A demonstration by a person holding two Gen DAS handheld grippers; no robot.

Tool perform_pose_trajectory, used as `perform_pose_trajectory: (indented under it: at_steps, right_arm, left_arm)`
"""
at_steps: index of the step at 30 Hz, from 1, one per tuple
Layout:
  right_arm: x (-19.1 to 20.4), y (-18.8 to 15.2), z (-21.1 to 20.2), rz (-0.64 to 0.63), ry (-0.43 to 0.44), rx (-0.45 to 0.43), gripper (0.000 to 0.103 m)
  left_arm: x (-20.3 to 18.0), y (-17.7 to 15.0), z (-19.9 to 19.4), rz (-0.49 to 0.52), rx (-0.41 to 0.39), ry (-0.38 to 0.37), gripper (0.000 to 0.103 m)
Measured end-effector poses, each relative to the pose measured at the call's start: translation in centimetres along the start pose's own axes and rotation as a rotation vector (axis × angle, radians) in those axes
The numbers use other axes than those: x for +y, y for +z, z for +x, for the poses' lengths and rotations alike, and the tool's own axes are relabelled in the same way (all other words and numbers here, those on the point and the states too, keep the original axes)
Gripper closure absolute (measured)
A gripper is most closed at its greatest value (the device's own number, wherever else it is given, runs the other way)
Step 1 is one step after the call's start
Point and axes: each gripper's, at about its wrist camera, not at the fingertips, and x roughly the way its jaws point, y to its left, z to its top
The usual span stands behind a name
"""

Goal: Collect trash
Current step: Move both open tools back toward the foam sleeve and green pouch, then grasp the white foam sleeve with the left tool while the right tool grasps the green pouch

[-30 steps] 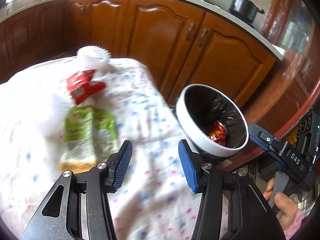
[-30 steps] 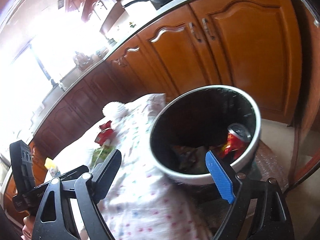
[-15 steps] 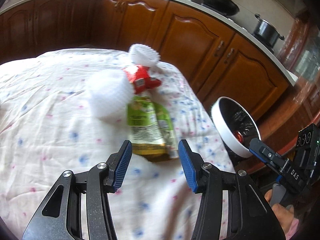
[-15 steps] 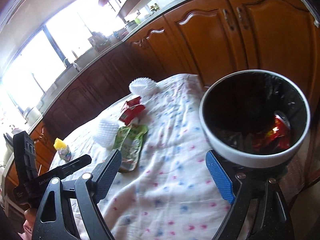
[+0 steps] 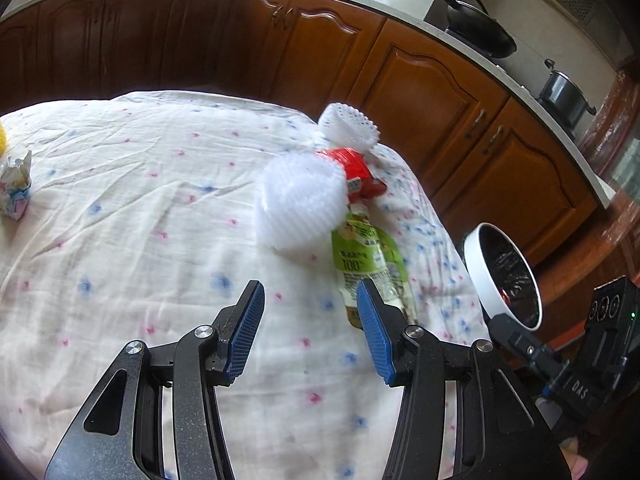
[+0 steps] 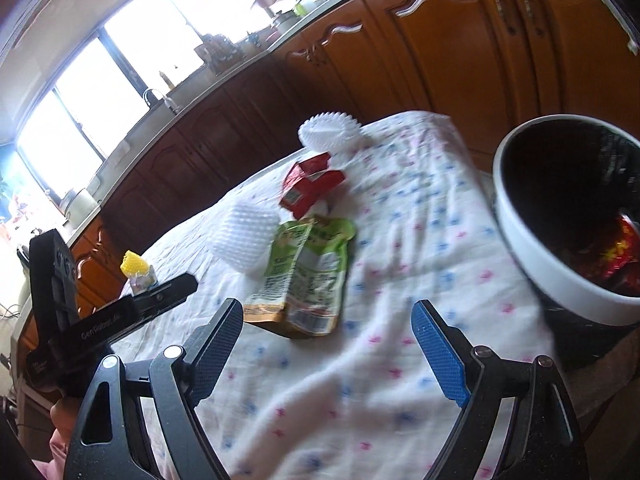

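Trash lies on a table covered by a white flowered cloth (image 5: 120,208): a green snack pouch (image 5: 368,256) (image 6: 308,264), a red wrapper (image 5: 356,172) (image 6: 308,186), a white foam net (image 5: 300,204) (image 6: 244,236) and a second white foam net (image 5: 348,126) (image 6: 330,132) at the far edge. My left gripper (image 5: 310,328) hovers open and empty just short of the pouch. My right gripper (image 6: 328,344) is open wide and empty, near the pouch too. The white-rimmed bin (image 5: 504,276) (image 6: 560,216) with a black liner stands right of the table, red trash inside.
A small crumpled wrapper with a yellow piece (image 6: 138,272) (image 5: 14,188) sits at the table's left end. Wooden kitchen cabinets (image 5: 420,92) run behind the table, with a pan (image 5: 480,32) and a pot (image 5: 564,94) on the counter. Each gripper's body shows in the other's view.
Both grippers have swung left from the bin toward the trash on the table. The bin has slid to the right in both views. Neither gripper's opening has changed.
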Motion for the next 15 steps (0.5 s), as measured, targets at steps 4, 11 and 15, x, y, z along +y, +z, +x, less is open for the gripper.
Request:
perform_pose_trajectory:
  at_steps: [4, 11, 15]
  right_arm:
    - [0.5, 0.2, 1.5, -0.001, 0.009, 0.024, 0.015]
    - [0.7, 0.6, 3.6, 0.006, 0.01, 0.058, 0.015]
    - [0.8, 0.9, 4.5, 0.006, 0.006, 0.071, 0.015]
  left_arm:
    - [0.4, 1.0, 0.6, 0.013, -0.011, 0.018, 0.046]
    - [1.8, 3.8, 2.3, 0.019, -0.026, 0.013, 0.038]
    - [2.0, 4.7, 4.4, 0.046, 0.001, 0.015, 0.037]
